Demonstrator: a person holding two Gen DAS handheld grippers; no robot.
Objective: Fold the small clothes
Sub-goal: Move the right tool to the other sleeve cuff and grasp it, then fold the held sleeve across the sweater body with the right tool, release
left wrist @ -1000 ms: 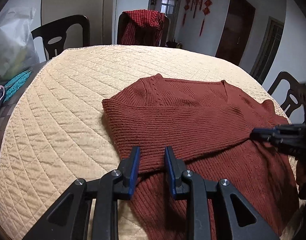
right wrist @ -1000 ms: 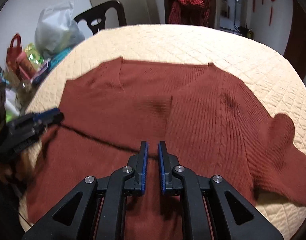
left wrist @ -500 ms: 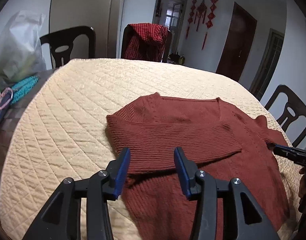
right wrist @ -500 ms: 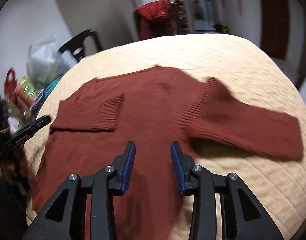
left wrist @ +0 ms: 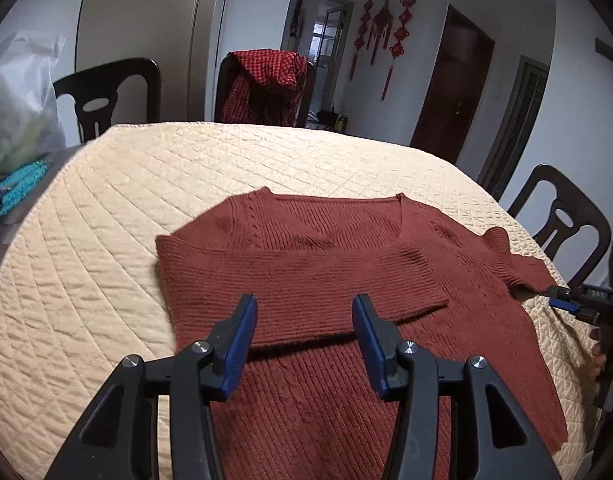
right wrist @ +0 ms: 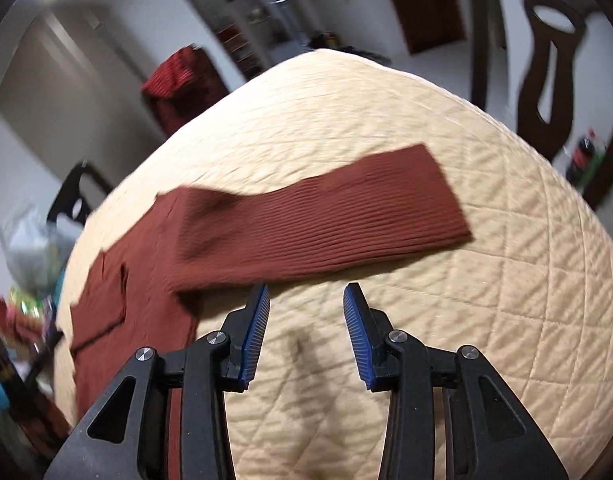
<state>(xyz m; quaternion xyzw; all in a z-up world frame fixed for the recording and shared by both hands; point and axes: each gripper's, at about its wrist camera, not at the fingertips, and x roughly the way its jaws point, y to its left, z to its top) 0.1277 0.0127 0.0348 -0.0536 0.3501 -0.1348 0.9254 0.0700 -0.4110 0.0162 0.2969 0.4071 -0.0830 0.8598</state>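
Rust-red knit sweater lies flat on worktop w/ cream quilted cover. One sleeve folded across chest; other sleeve stretched out sideways on the quilt. L gripper over folded sleeve's lower edge, jaws just been opening, apart, nothing clamped. R gripper above bare quilt just beside outstretched sleeve, jaws apart, empty. Red checked garment on far chair.
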